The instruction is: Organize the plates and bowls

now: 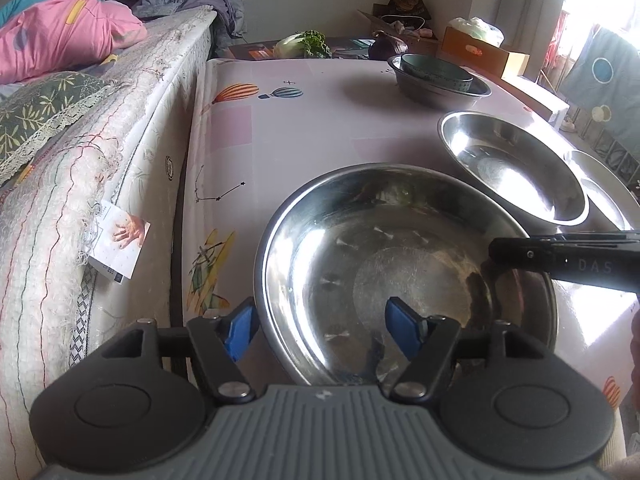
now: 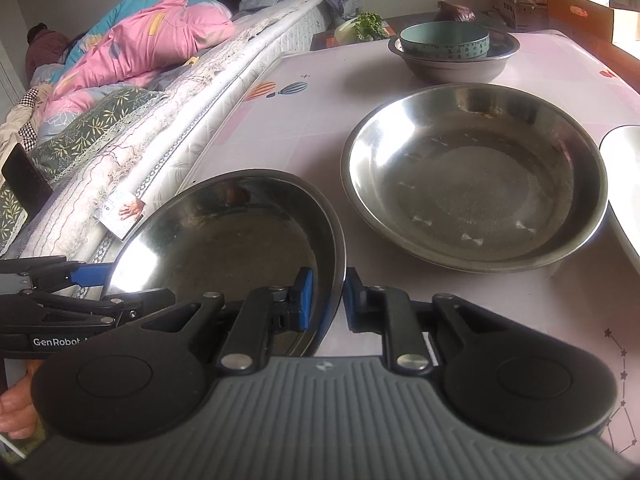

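Step in hand: lifting near steel plate (image 2: 224, 240) off surface (image 1: 304, 120), tilted. Right gripper (image 2: 326, 300) fingers clamped on its rim at 3 o'clock; left gripper (image 1: 320, 330) fingers apart, straddling rim at 9 o'clock, not pressing. Next: nest into empty second steel plate (image 2: 472, 176). Far steel bowl (image 2: 452, 66), 12 o'clock, holds green bowl (image 2: 444, 42).

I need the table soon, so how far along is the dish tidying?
Done: a green bowl already sits nested in a steel bowl at the far end. In hand: the right claw is clamped on the rim of a steel plate. Left: another steel plate and a white dish lie loose.
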A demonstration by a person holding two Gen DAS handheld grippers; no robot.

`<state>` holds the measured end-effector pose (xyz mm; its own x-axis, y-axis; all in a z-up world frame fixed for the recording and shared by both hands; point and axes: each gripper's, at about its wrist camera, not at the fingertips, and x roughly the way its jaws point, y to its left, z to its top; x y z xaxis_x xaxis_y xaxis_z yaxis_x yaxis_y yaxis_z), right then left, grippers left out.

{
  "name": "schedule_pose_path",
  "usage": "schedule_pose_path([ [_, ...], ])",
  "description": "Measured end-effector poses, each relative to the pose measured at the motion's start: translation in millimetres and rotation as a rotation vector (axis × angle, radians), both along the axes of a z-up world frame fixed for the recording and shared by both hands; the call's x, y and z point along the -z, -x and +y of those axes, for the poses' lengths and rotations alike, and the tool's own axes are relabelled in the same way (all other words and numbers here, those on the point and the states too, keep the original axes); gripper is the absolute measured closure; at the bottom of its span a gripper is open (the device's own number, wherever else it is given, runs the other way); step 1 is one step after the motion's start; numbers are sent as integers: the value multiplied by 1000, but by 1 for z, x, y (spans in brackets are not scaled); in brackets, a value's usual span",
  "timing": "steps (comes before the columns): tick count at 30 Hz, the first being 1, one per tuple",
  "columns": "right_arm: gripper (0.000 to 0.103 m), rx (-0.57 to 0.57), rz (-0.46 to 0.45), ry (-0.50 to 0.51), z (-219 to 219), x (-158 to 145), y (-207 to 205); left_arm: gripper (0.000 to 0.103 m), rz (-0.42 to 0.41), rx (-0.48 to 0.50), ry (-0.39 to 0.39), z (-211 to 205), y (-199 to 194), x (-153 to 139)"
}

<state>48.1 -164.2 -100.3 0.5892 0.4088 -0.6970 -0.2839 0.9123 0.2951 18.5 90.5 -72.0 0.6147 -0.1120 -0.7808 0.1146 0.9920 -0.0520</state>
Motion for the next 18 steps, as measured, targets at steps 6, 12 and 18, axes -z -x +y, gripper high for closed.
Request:
schedule_pose_path([
  [6, 88, 33, -11, 18, 6, -1, 4, 36, 17, 5, 41, 5, -1, 0],
  [12, 88, 48, -2, 22, 9, -1, 15, 37, 14, 14, 45, 8, 7, -3],
  [18, 88, 57, 5, 33, 10, -2, 23, 37, 8, 18, 63, 8, 16, -2],
])
